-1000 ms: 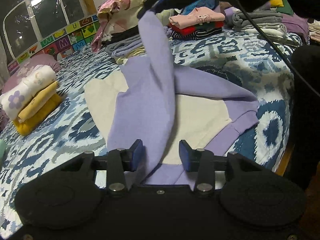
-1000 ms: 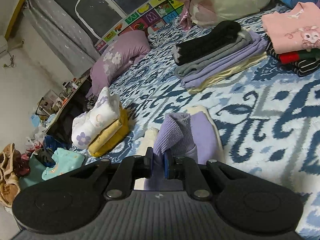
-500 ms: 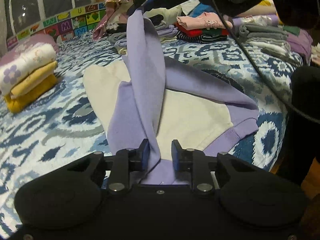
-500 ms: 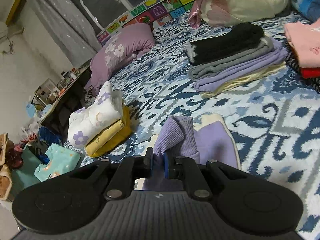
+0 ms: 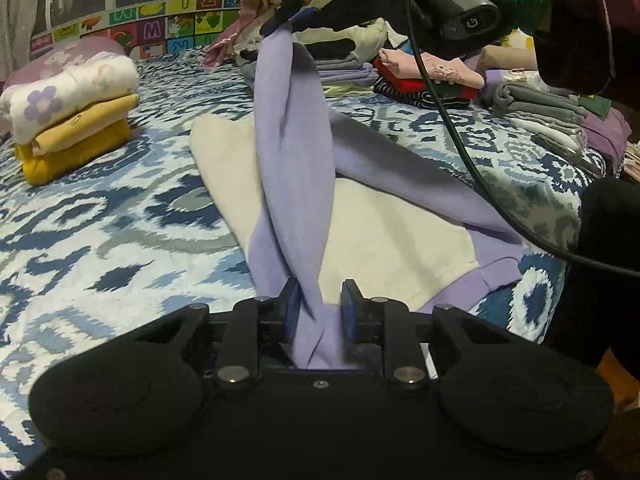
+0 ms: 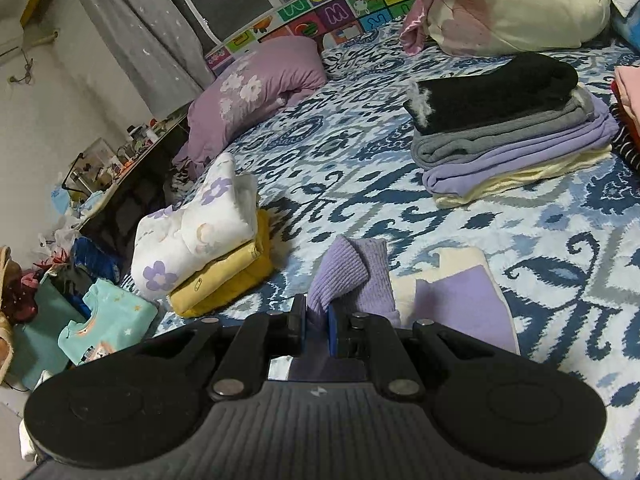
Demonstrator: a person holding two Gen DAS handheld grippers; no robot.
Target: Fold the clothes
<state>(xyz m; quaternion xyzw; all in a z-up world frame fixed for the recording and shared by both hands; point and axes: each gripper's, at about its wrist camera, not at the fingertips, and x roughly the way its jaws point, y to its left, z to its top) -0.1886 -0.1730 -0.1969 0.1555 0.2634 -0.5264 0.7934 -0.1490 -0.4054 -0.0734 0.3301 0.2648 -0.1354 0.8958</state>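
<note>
Since that lilac-and-cream sweatshirt on the bed looks soft and floppy, right gripper clamping the ribbed cuff and left gripper, jaws just closed on the sleeve, seem like sensible holds.

Right gripper pinching lilac ribbed cuff
</note>
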